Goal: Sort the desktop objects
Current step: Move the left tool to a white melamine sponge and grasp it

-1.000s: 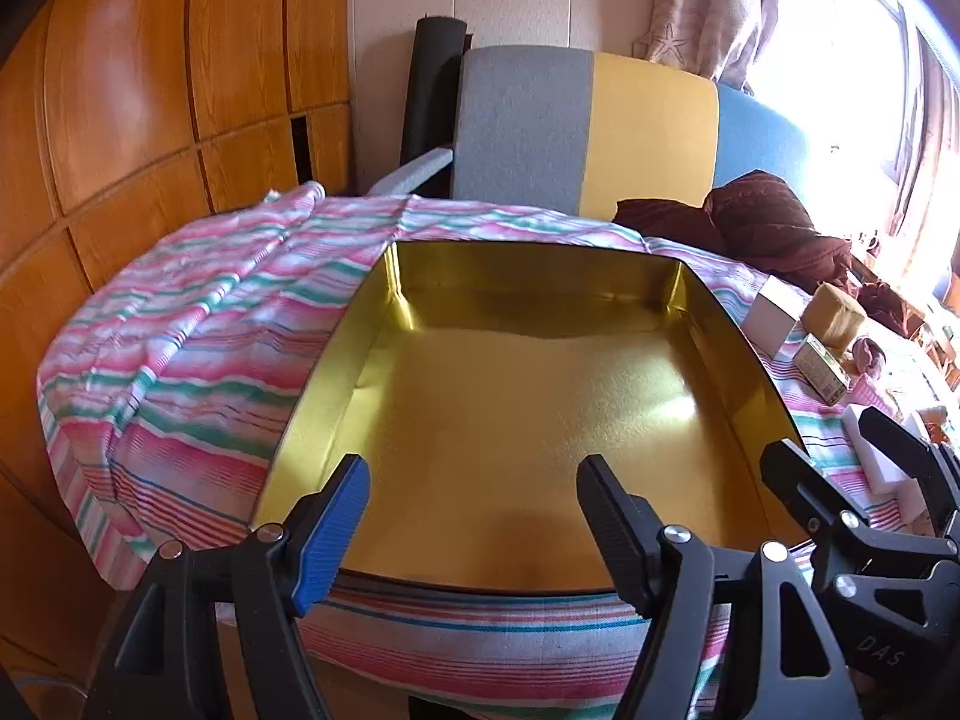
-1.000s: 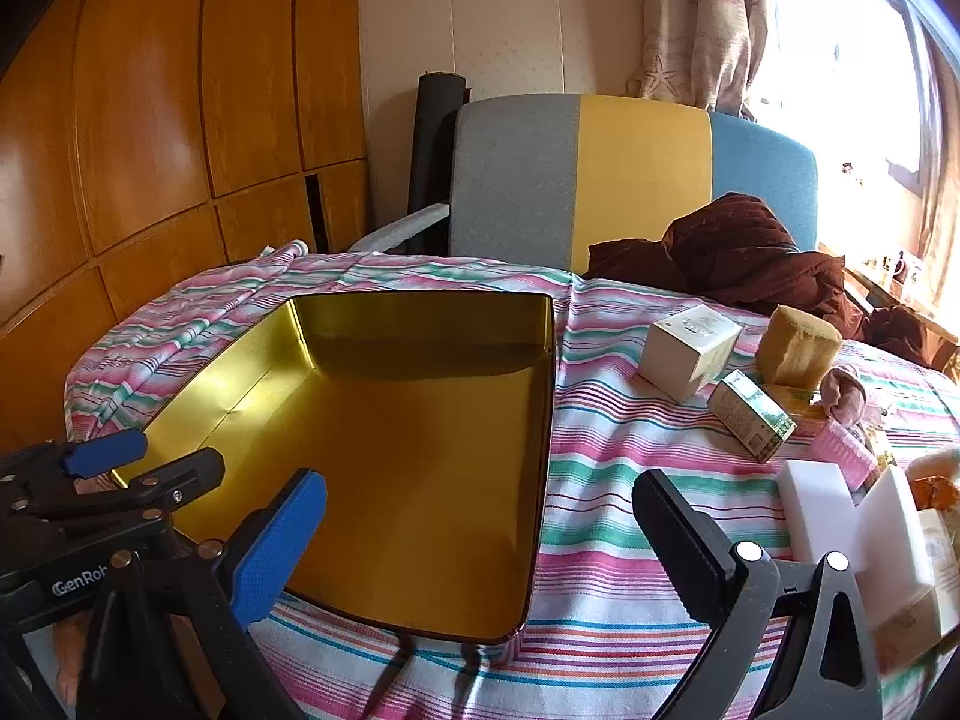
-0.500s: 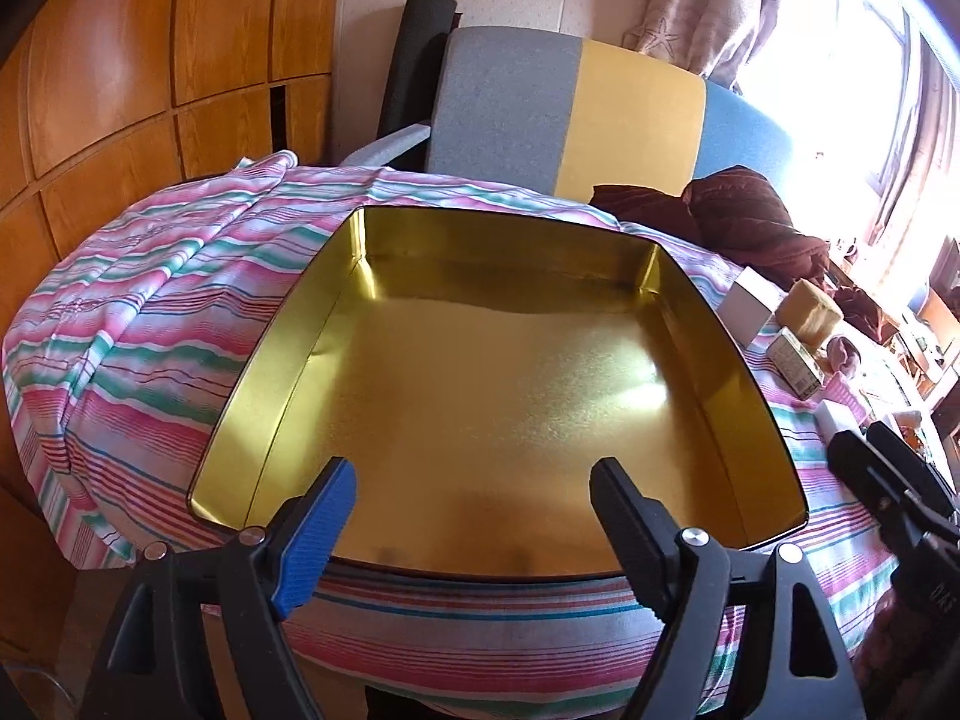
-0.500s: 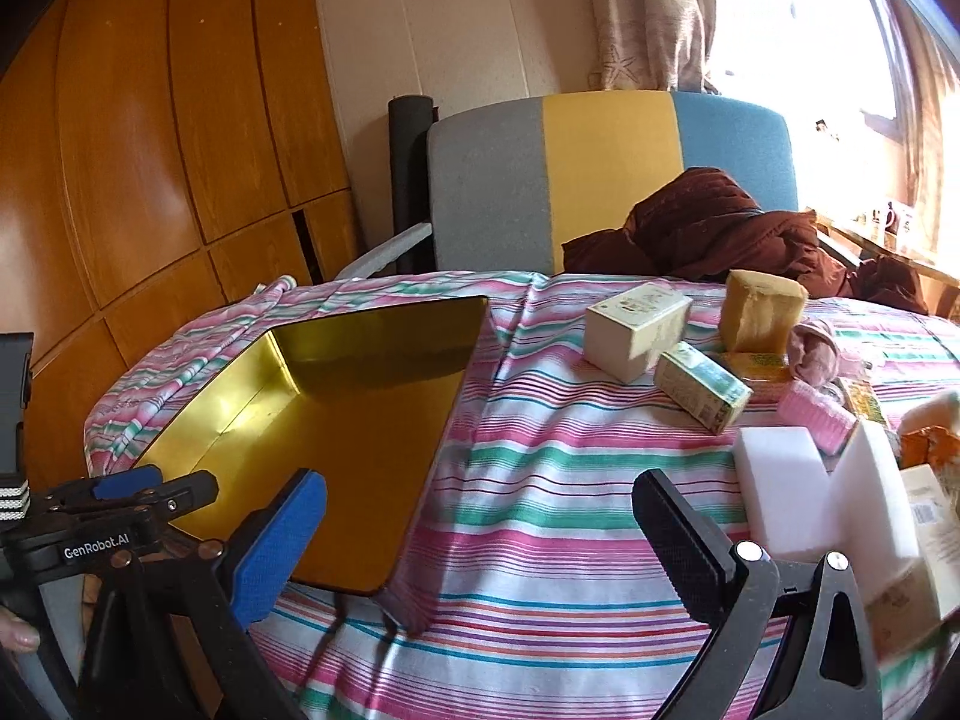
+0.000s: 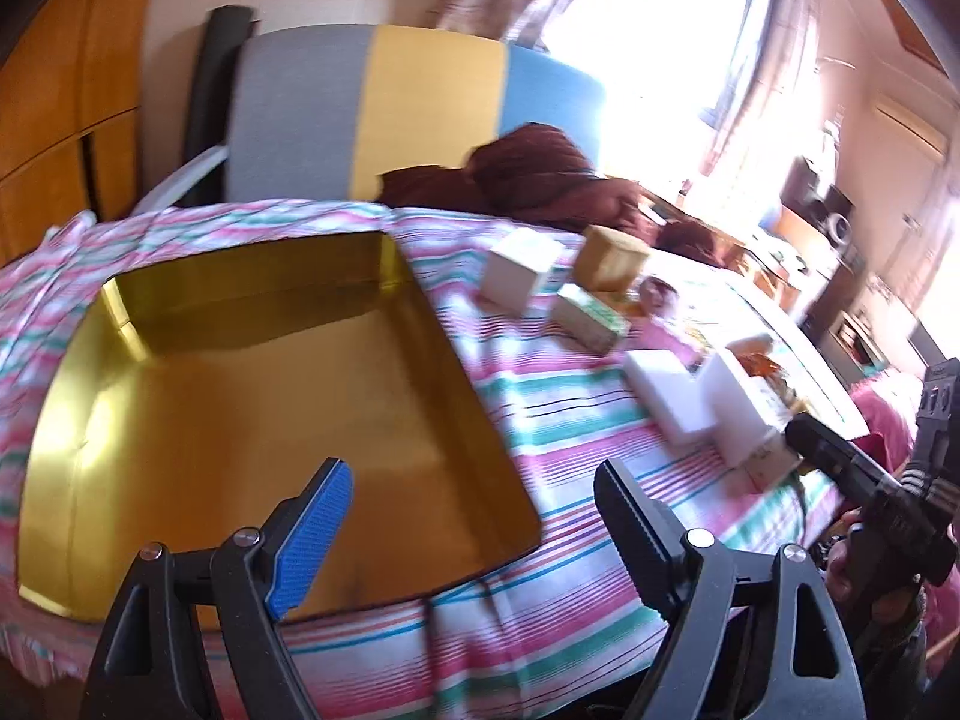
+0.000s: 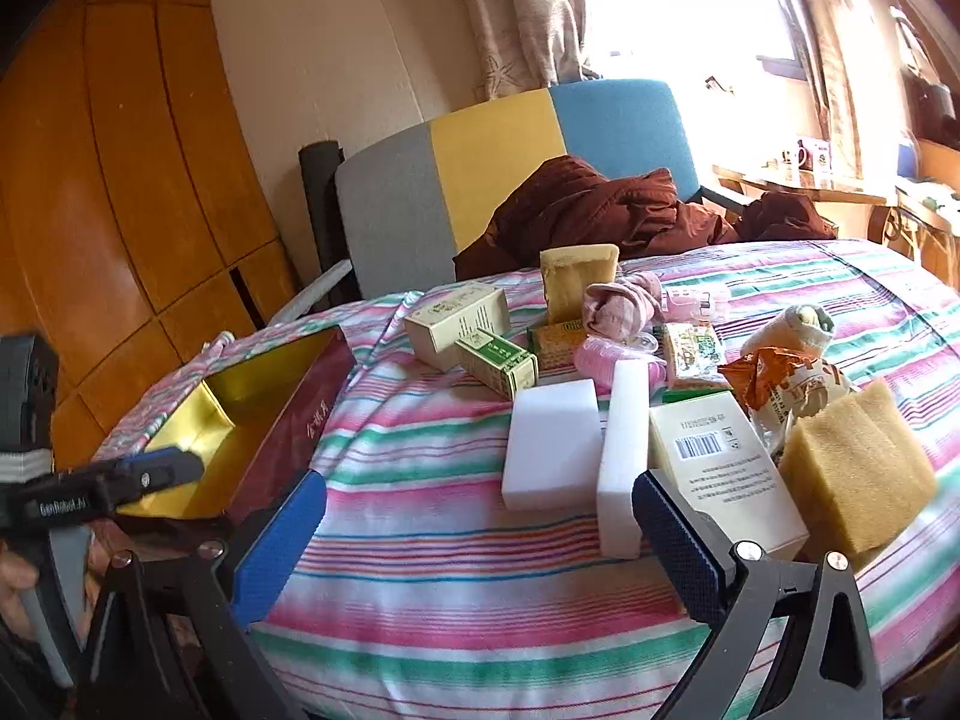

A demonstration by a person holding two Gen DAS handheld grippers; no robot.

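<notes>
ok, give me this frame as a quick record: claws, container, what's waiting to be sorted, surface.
left claw: open, empty, over the near edge of the tin
right claw: open, empty, facing the clutter, nothing between the fingers
container: gold-lined tin, dark red outside, nothing inside it
nearest items: two white foam blocks, barcoded white box, yellow sponge
farther items: green and cream cartons, tan block, pink cloth, orange wrapper
surface: striped tablecloth
sorted so far: nothing in the tin
</notes>
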